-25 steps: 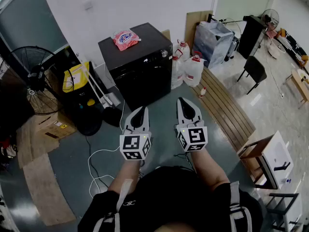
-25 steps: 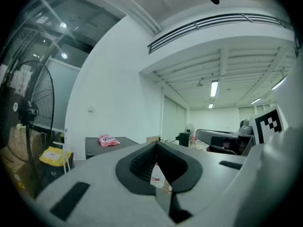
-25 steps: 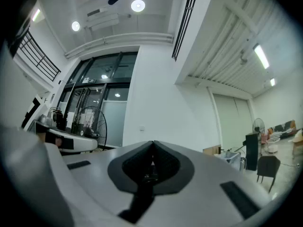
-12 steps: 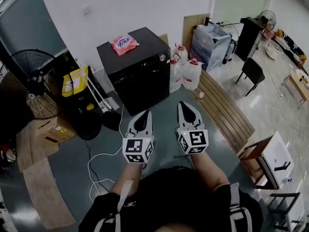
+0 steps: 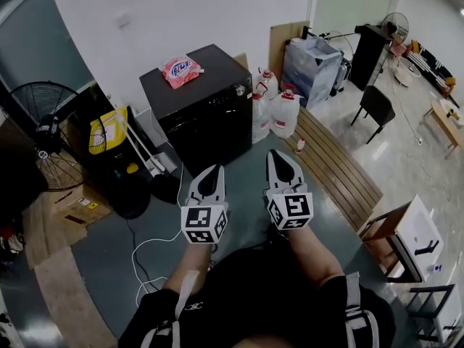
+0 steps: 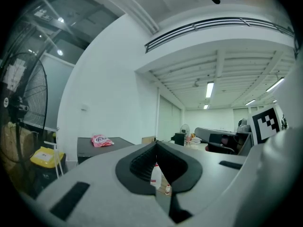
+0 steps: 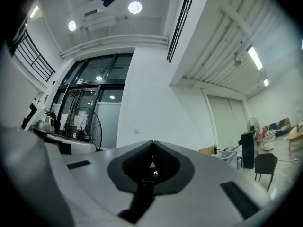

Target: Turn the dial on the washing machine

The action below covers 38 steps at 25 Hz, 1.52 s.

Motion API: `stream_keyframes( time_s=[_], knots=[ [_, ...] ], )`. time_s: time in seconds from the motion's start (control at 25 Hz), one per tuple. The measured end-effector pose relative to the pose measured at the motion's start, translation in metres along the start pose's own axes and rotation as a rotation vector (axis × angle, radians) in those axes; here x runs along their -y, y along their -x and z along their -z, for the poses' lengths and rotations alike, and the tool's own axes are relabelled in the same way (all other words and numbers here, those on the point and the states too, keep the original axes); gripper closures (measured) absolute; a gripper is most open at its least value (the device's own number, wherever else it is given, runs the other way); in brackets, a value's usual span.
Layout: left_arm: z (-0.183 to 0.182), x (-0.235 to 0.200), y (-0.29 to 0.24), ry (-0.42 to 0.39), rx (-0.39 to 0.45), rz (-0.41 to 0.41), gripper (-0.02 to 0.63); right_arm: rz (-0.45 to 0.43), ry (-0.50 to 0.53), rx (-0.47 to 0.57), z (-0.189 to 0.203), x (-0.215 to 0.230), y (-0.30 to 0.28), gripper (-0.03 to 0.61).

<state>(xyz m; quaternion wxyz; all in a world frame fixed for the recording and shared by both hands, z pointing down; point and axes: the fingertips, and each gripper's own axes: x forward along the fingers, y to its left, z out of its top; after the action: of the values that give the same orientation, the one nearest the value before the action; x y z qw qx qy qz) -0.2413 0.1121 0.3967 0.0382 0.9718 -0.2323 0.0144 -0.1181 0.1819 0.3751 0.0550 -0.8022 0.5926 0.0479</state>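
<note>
Little is changed vs a sec ago: left gripper & right gripper are kept low, both claws shut, empty. Washing machine w/ dial is seen ahead, well apart; approach judged pending.

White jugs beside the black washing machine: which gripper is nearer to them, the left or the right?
Right. In the head view the right gripper is just below the white jugs; the left gripper is farther, to their lower left.
</note>
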Motion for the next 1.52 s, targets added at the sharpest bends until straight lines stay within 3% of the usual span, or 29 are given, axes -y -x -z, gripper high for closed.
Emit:
stream_keyframes(
  time_s=[0.44,1.08,1.52],
  knots=[
    [0.007,-0.048,-0.117,-0.026,-0.034,-0.074,0.611,-0.044,-0.041,-0.004,0.032,0.064,-0.121,0.571],
    [-0.017,-0.091,-0.347,0.009,-0.056,-0.232,0.611,-0.223,-0.047,-0.062,0.062,0.188,-0.337,0.569],
    [-0.004,-0.13,-0.381,0.037,-0.096,-0.303,0.611,-0.294,-0.061,-0.105,0.088,0.188,-0.397,0.569]
  ],
)
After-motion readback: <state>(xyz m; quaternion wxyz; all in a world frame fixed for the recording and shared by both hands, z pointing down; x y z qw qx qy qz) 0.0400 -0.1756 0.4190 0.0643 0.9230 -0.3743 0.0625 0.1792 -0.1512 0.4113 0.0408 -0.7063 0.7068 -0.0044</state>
